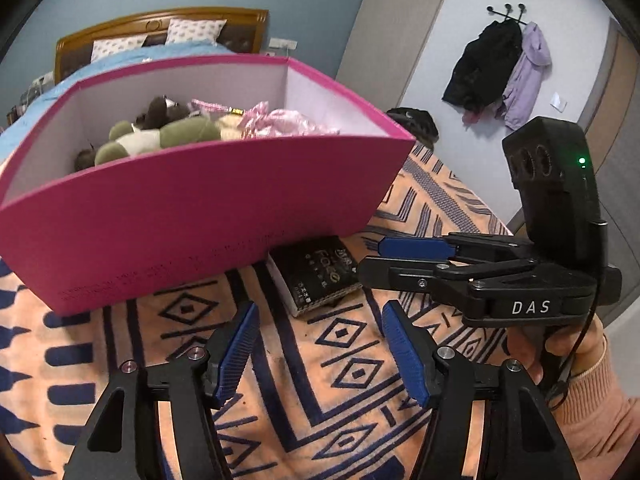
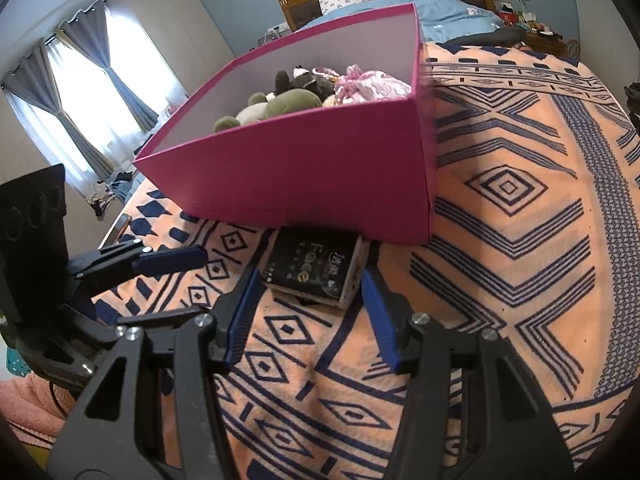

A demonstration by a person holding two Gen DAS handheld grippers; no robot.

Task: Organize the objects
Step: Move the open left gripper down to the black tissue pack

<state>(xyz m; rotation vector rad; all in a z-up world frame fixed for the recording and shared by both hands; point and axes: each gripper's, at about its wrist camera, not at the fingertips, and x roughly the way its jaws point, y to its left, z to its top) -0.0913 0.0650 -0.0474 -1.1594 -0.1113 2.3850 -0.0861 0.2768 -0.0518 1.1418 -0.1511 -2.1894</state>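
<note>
On a bed spread with an orange patterned blanket [image 2: 500, 264], a pink storage box [image 2: 312, 184] already holds plush toys [image 2: 288, 102] and pink fabric, apparently the collecting point for the tidy-up. A black tissue pack [image 2: 316, 270] lies against the box's near wall, seemingly next to go in. The right gripper [image 2: 308, 284] straddles its near end, jaws spread and empty, while the left gripper [image 1: 316, 312] waits beside it, likewise wide apart.

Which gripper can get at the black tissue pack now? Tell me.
Probably the right gripper: its open fingers already flank the black tissue pack, nothing between. The pink box sits just behind.
</note>
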